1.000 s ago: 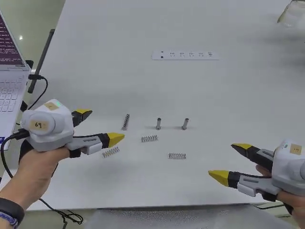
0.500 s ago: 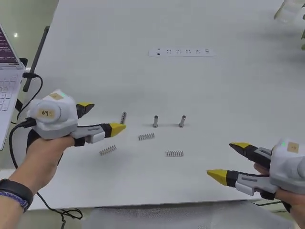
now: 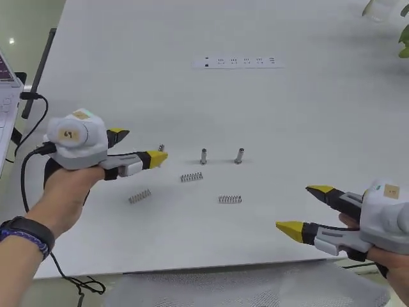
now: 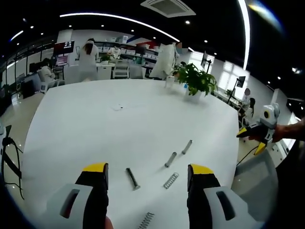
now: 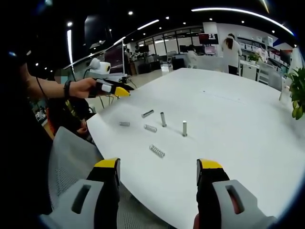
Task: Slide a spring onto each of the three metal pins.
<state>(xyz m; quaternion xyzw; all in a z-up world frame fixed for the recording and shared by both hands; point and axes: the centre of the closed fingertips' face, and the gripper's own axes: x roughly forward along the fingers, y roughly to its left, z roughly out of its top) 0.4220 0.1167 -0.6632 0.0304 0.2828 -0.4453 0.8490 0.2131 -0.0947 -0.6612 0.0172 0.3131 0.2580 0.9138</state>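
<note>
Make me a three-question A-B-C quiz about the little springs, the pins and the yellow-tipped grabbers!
1. Where are the small coiled wire springs?
A. Loose on the white table, nearer the person than the short metal pins.
B. Threaded on pins.
C. Between jaws.

2. How many springs?
A. One.
B. Three.
C. Six.

3. How are the yellow-tipped left gripper and the right gripper?
A. Both shut.
B. One shut on a spring.
C. Both open, gripping nothing.

Answers: A, they lie bare on the tabletop; B, the head view shows three; C, each gripper's jaws stand apart, nothing between.
</note>
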